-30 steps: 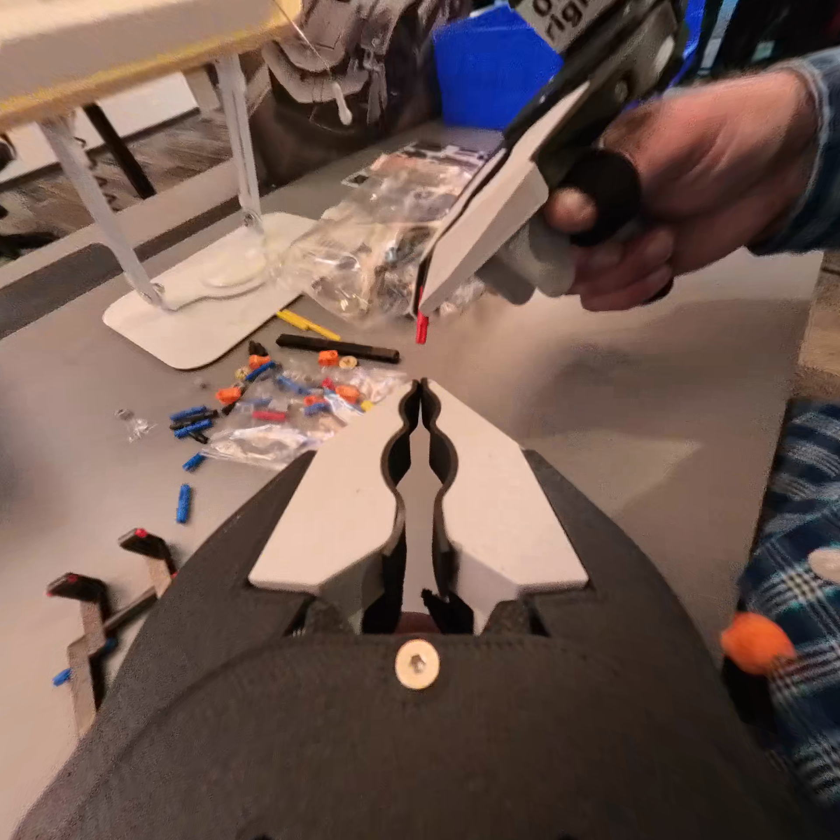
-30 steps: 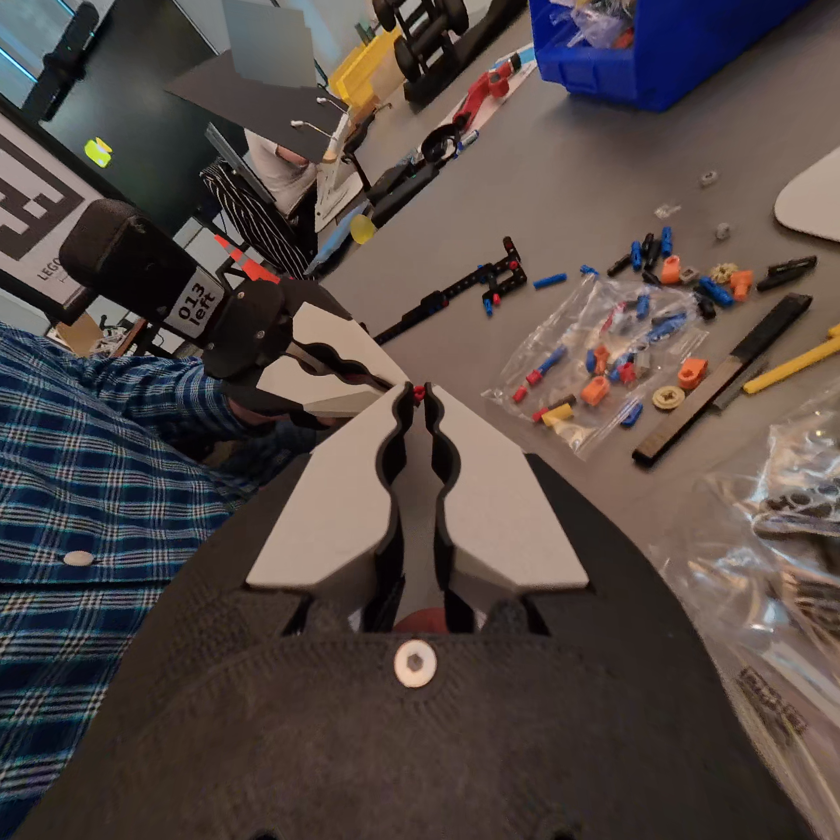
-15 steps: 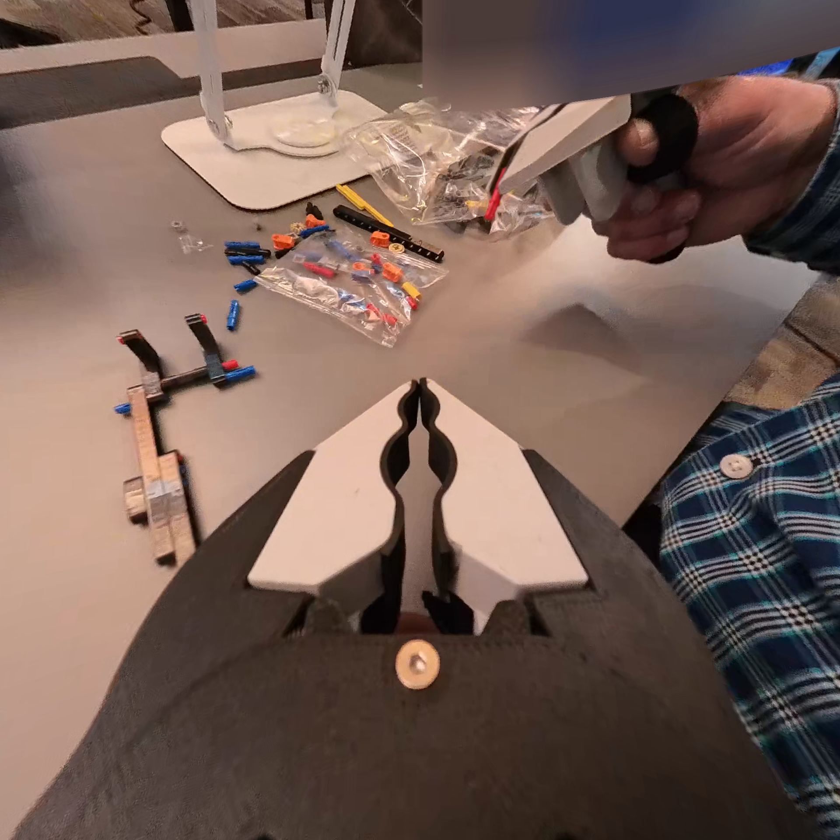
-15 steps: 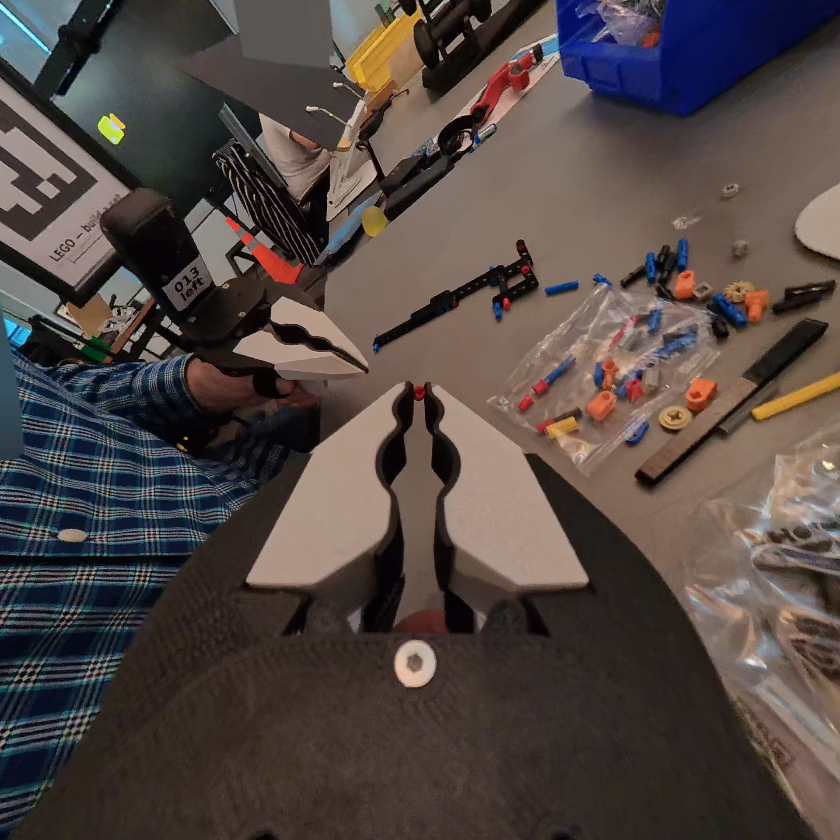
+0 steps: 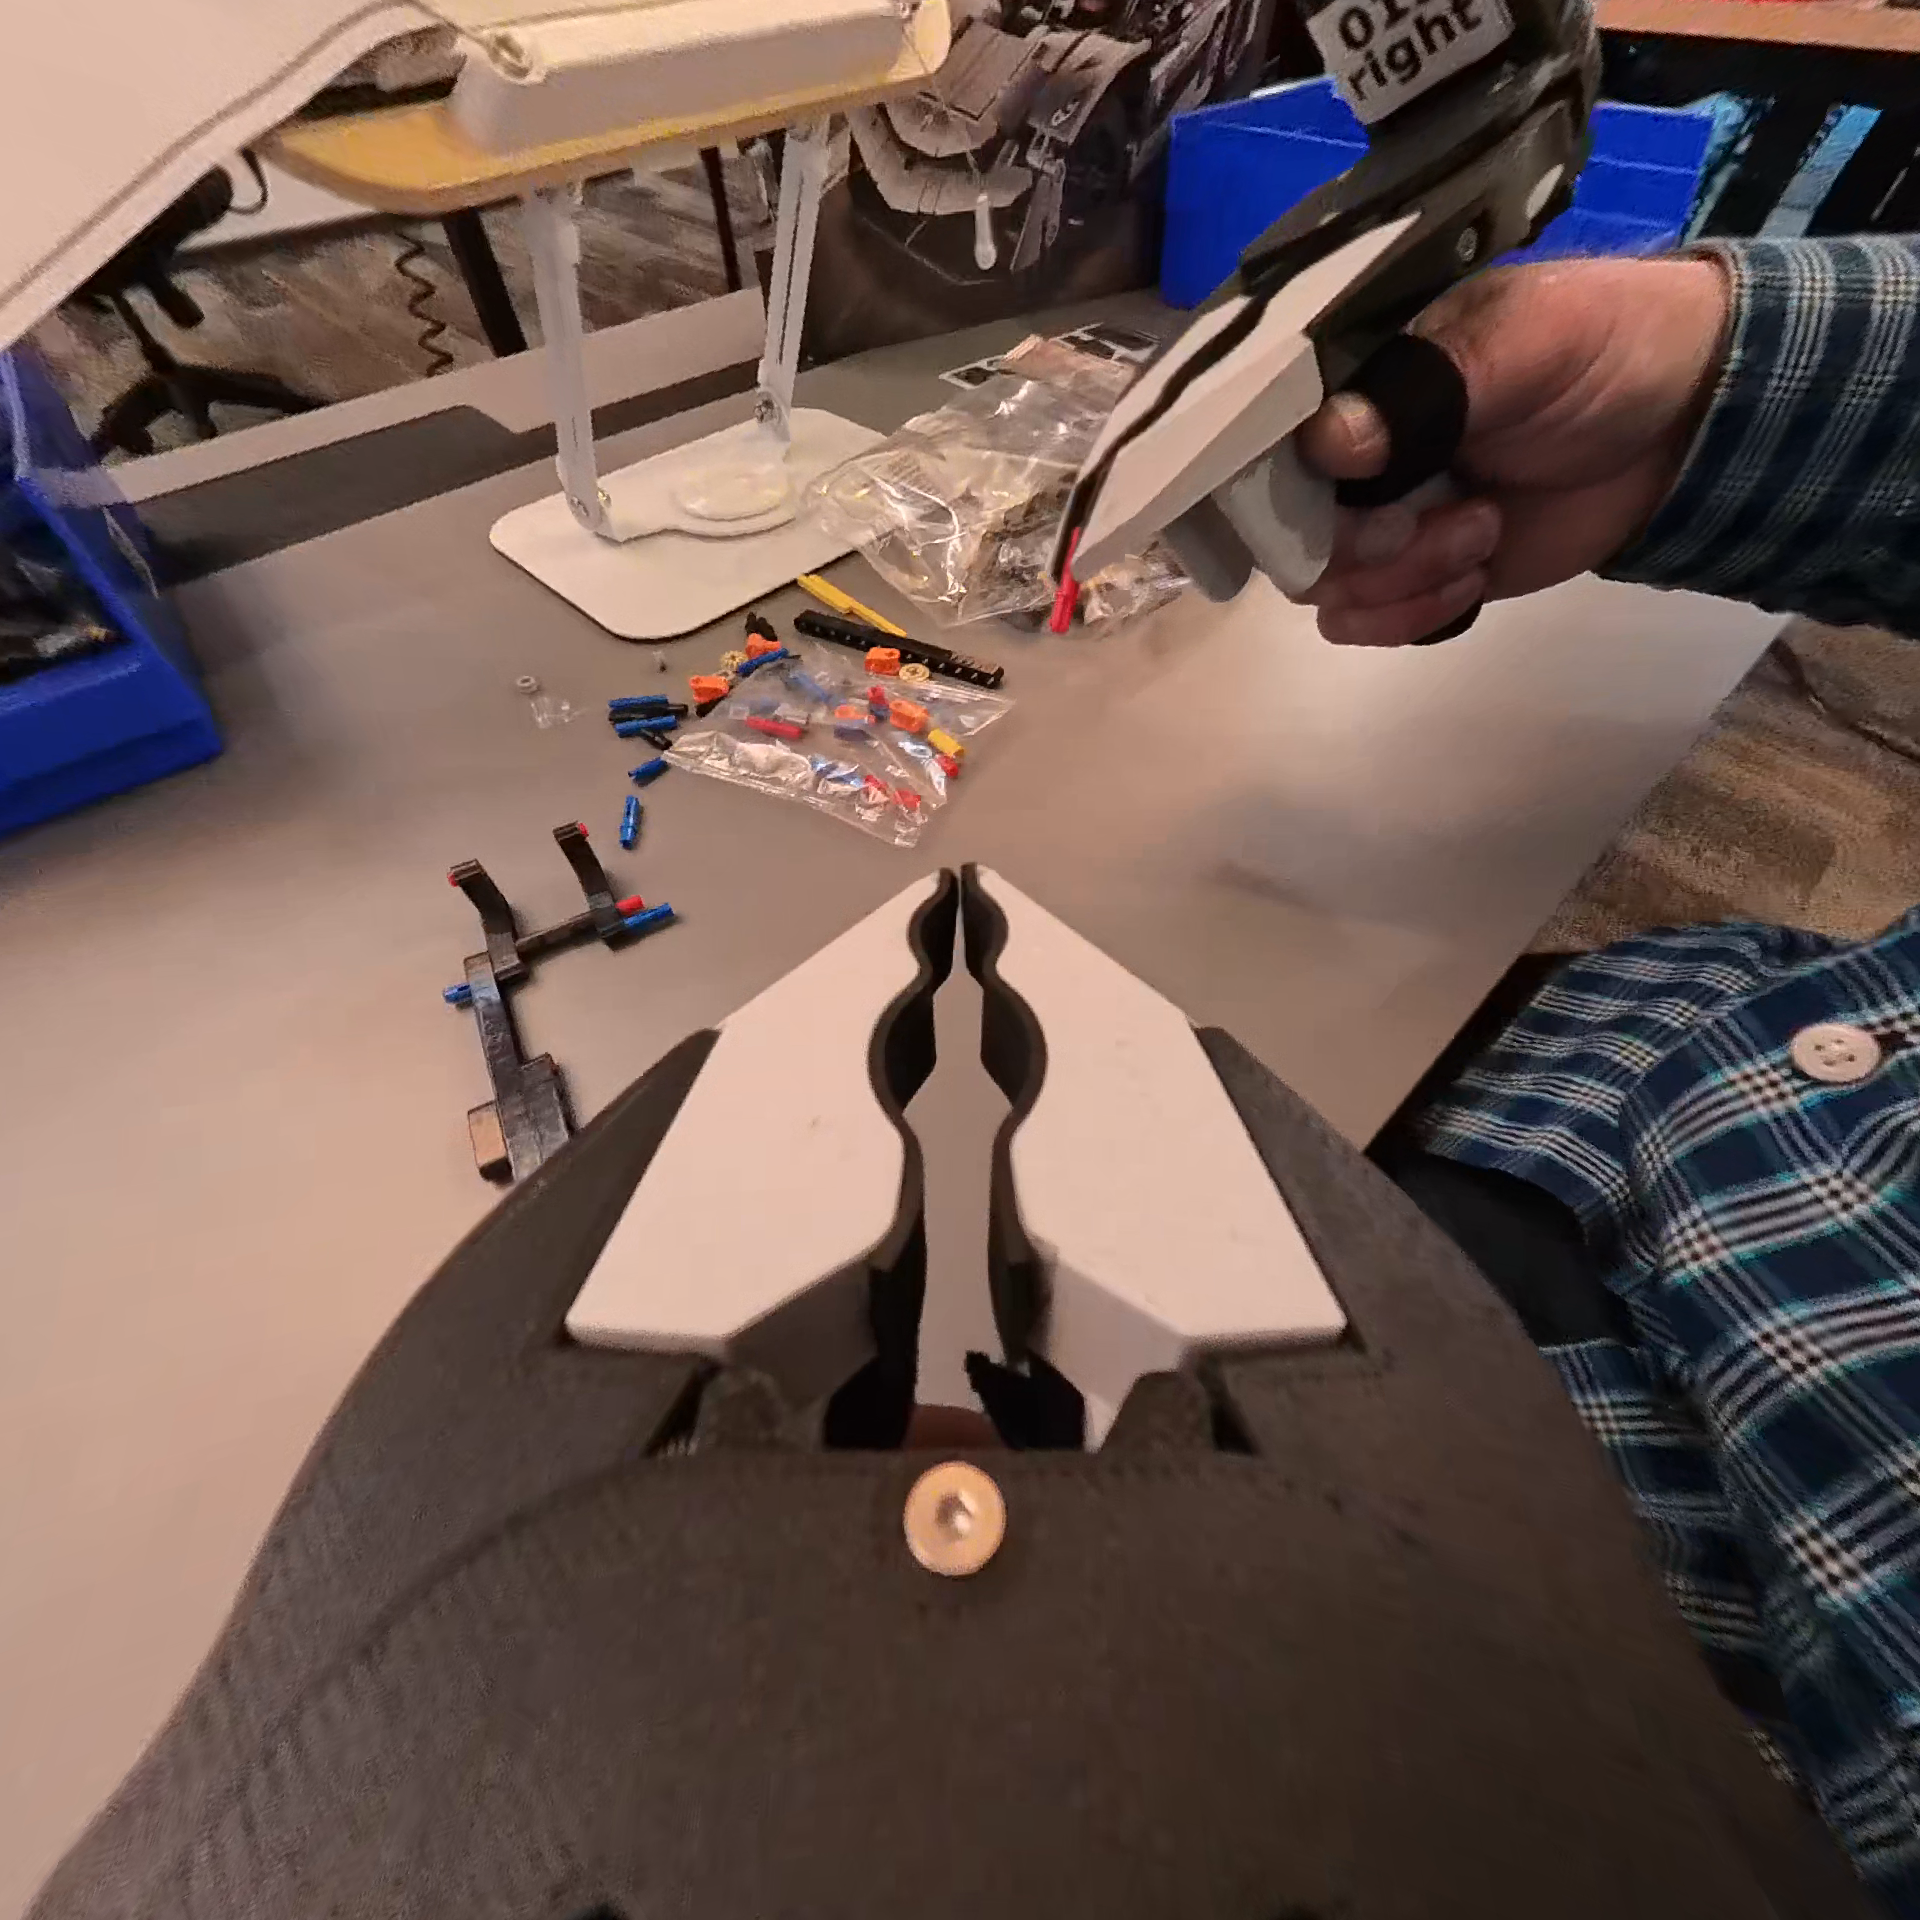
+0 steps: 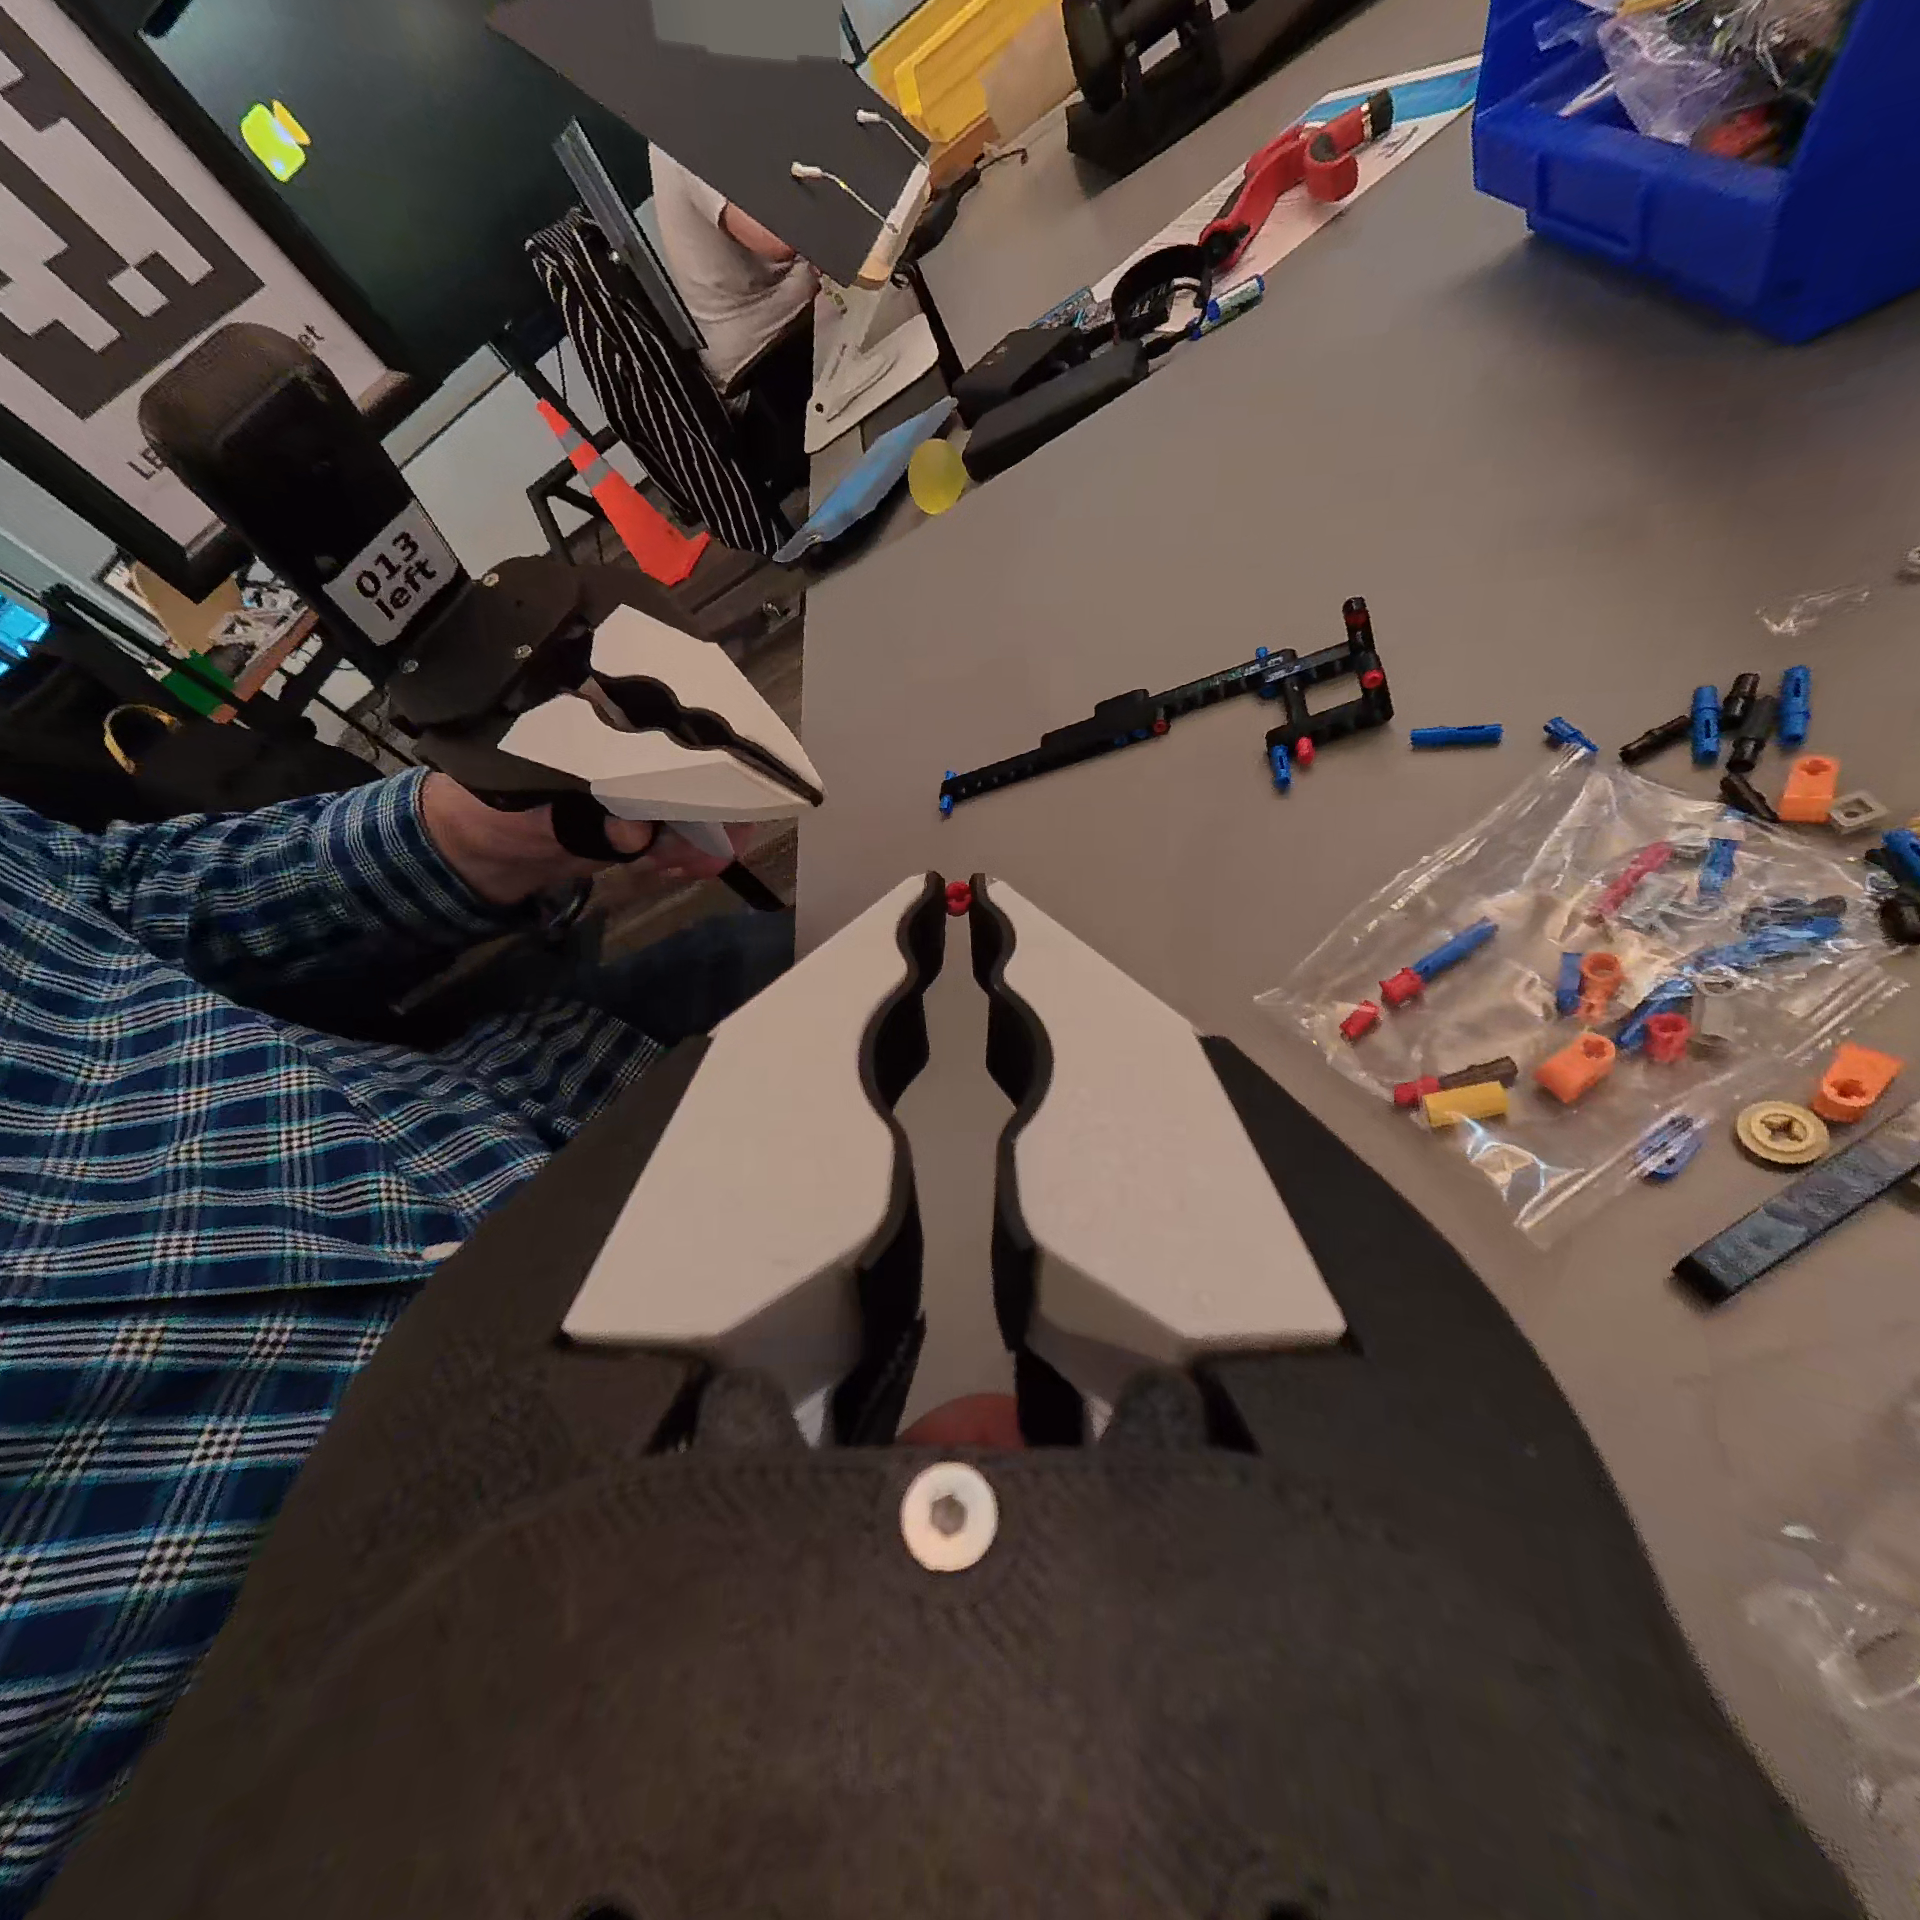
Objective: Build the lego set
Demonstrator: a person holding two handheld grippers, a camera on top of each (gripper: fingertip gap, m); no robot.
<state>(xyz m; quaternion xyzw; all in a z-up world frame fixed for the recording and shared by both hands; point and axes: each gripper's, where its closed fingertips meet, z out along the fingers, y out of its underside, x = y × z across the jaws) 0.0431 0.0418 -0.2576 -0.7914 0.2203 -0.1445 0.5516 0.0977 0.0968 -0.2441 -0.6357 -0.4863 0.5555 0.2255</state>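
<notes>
You are holding right tool (image 6: 957, 896) above bench (image 6: 1455, 499), tips clenching red pin (image 6: 957, 896); in left wrist view pin (image 5: 1061, 611) is poking below tool (image 5: 1070, 561) tips. You are holding left tool (image 5: 958, 878) clenched, gripping nothing, hovering over bench (image 5: 260, 1091) near edge. Black frame (image 6: 1195, 707) is lying flat on bench, well apart from both tools. Open bag (image 6: 1621, 997) of small parts is sitting right of frame, loose blue pins (image 6: 1455, 736) scattered beside it.
</notes>
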